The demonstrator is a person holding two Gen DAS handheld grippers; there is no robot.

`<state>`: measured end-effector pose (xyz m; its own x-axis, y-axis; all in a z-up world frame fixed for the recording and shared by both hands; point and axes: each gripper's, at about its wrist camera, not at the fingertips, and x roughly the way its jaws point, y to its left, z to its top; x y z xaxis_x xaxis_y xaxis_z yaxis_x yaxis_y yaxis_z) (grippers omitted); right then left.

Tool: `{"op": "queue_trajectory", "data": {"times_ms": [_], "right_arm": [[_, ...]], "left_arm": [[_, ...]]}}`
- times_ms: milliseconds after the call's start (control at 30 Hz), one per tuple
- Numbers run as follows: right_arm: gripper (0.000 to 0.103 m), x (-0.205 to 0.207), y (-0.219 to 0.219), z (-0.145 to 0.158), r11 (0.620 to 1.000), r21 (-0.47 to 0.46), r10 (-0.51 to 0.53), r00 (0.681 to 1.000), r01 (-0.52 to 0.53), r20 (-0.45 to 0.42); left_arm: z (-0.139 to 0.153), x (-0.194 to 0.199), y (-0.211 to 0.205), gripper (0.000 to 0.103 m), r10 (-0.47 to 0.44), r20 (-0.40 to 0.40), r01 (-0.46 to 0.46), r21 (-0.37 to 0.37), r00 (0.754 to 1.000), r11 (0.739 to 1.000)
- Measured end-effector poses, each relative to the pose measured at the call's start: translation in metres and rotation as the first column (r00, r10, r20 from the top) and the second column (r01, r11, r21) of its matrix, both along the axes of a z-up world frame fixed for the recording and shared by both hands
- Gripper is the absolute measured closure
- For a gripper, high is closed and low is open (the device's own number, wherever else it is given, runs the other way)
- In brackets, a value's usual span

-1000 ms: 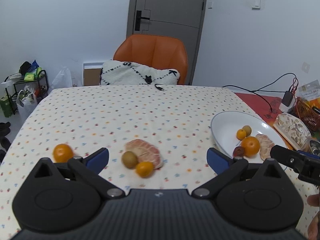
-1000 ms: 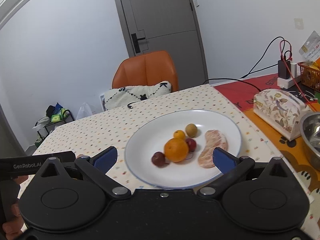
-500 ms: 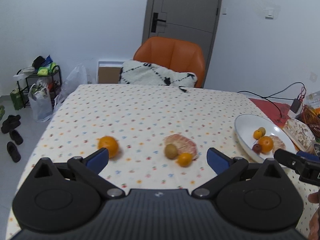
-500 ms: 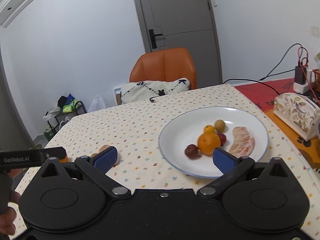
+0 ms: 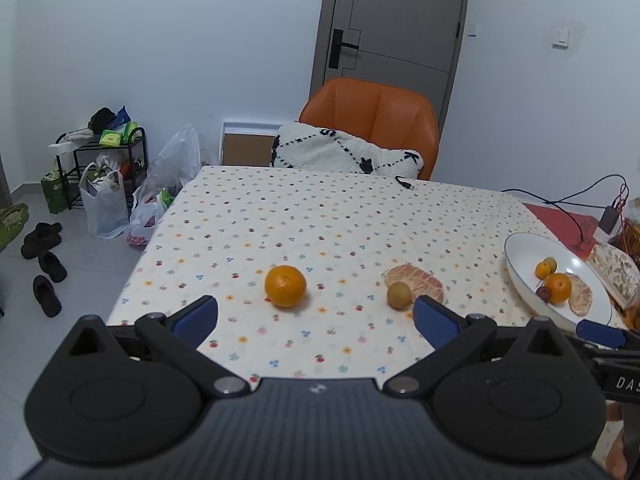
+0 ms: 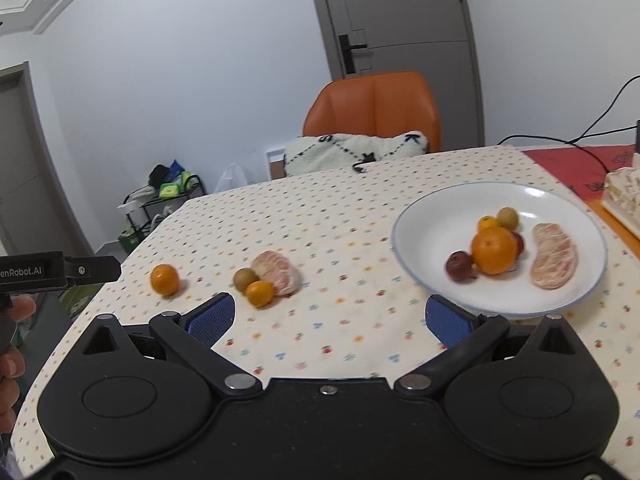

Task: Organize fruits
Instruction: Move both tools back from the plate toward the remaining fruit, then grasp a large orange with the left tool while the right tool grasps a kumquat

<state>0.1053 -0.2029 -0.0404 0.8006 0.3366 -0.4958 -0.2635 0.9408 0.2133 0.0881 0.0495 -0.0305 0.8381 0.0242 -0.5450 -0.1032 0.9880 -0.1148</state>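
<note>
We see a big table with a dotted cream cloth (image 5: pixel 320 216) and an orange chair (image 5: pixel 372 116) behind it. On the right side of the table sits a round white plate (image 6: pixel 432 228). It holds a peeled pink fruit piece (image 6: pixel 554 256), a big orange (image 6: pixel 493 250), a dark red fruit (image 6: pixel 459 266) and some smaller fruits.

Our left claw (image 5: pixel 316 316) is wide open and holds nothing. A loose round orange (image 5: pixel 285 286) lies on the cloth just past it.

Our right claw (image 6: pixel 328 316) is wide open and empty too. Near its left finger lie another peeled pink piece (image 6: pixel 280 272), a small brown-green fruit (image 6: pixel 246 279) and a tiny orange fruit (image 6: pixel 260 293), all touching.
</note>
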Motion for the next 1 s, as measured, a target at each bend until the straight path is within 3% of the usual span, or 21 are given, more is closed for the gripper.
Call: {"op": "queue_trajectory", "data": {"times_ms": [400, 667, 733, 900, 1000], "right_arm": [[0.001, -0.002, 0.030, -0.002, 0.997, -0.037, 0.062, 0.998, -0.062, 0.013], [0.011, 0.015, 0.040, -0.003, 0.996, -0.049, 0.075, 0.997, -0.075, -0.001], [0.020, 0.020, 0.042, -0.004, 0.995, -0.045, 0.086, 0.996, -0.086, -0.011], [0.024, 0.030, 0.050, -0.006, 0.990, -0.036, 0.133, 0.991, -0.134, -0.024], [0.032, 0.037, 0.057, -0.008, 0.988, -0.035, 0.152, 0.988, -0.153, -0.031]], "left_arm": [[-0.010, -0.002, 0.020, 0.002, 0.003, 0.016, -0.003, -0.030, 1.000, 1.000], [-0.015, 0.013, 0.026, 0.009, 0.014, 0.022, -0.013, -0.033, 1.000, 0.999], [-0.017, 0.016, 0.027, 0.010, 0.016, 0.021, -0.015, -0.036, 1.000, 0.999], [-0.021, 0.027, 0.029, 0.019, 0.020, 0.010, -0.020, -0.041, 1.000, 0.999], [-0.026, 0.036, 0.032, 0.029, 0.022, -0.006, -0.022, -0.055, 1.000, 0.998]]}}
